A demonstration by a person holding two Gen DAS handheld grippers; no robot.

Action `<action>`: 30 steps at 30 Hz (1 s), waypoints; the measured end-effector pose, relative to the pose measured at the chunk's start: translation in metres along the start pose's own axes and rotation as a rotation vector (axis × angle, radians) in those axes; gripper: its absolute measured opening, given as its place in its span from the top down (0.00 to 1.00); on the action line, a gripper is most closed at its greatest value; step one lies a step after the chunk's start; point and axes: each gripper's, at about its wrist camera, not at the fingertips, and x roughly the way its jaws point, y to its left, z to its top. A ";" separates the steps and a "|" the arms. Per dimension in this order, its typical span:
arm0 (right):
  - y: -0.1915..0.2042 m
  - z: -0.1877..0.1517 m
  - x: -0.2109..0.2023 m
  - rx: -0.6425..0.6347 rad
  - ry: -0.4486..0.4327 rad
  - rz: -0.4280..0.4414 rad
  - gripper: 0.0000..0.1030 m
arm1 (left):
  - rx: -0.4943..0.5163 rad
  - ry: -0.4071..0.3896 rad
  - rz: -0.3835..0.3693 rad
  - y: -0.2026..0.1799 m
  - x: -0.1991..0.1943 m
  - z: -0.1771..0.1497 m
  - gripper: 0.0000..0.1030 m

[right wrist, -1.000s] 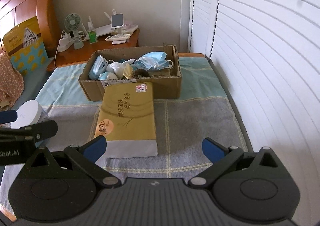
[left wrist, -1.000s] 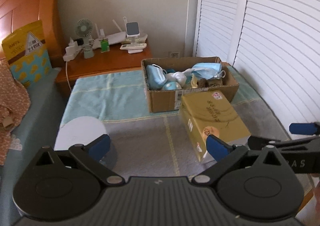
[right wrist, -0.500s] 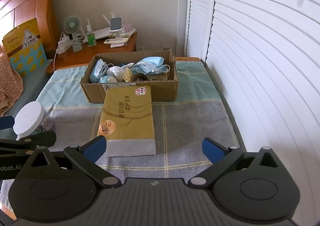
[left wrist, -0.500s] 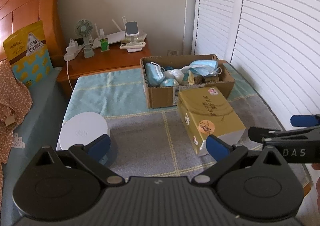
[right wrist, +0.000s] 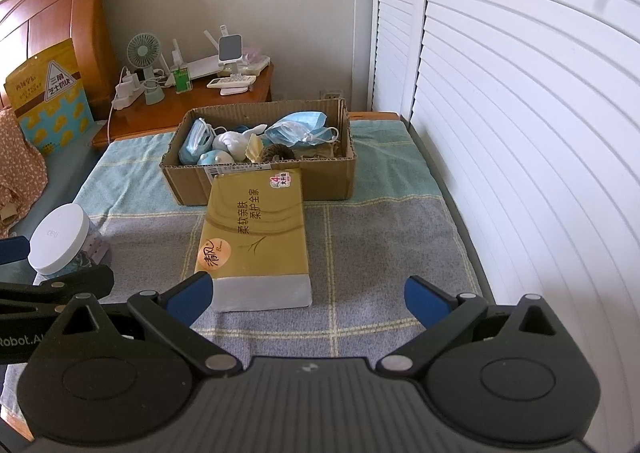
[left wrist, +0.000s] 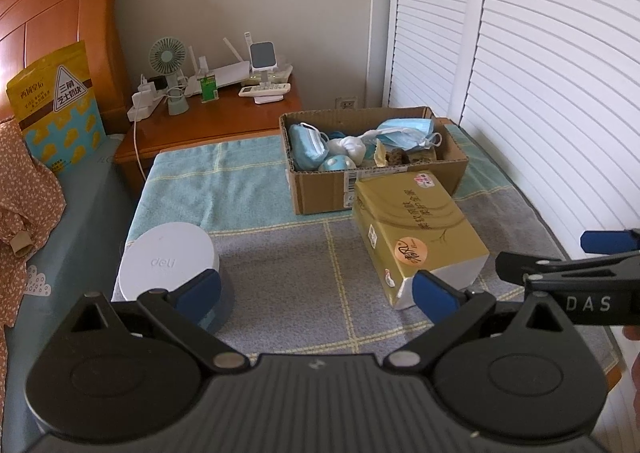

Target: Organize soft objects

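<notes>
- Checked blanket (right wrist: 380,237) covers the bed ahead of both grippers.
- Cardboard box (right wrist: 324,181) beyond holds face masks (right wrist: 298,129) and a soft toy (right wrist: 234,141).
- Left gripper (left wrist: 316,289) and right gripper (right wrist: 306,293) hover spread, empty, tissue pack (right wrist: 256,229) just ahead.

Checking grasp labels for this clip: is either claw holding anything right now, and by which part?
Nothing is held. The left claw and right claw are both open and empty, short of the tissue pack.
</notes>
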 end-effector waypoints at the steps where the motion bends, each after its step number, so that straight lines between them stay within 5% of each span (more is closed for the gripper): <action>1: 0.000 0.000 0.000 0.000 -0.001 0.000 0.00 | 0.000 0.000 0.000 0.000 0.000 0.000 0.01; 30: -0.002 -0.001 -0.003 0.006 -0.004 -0.009 0.00 | 0.002 -0.001 0.001 -0.002 -0.001 0.001 0.01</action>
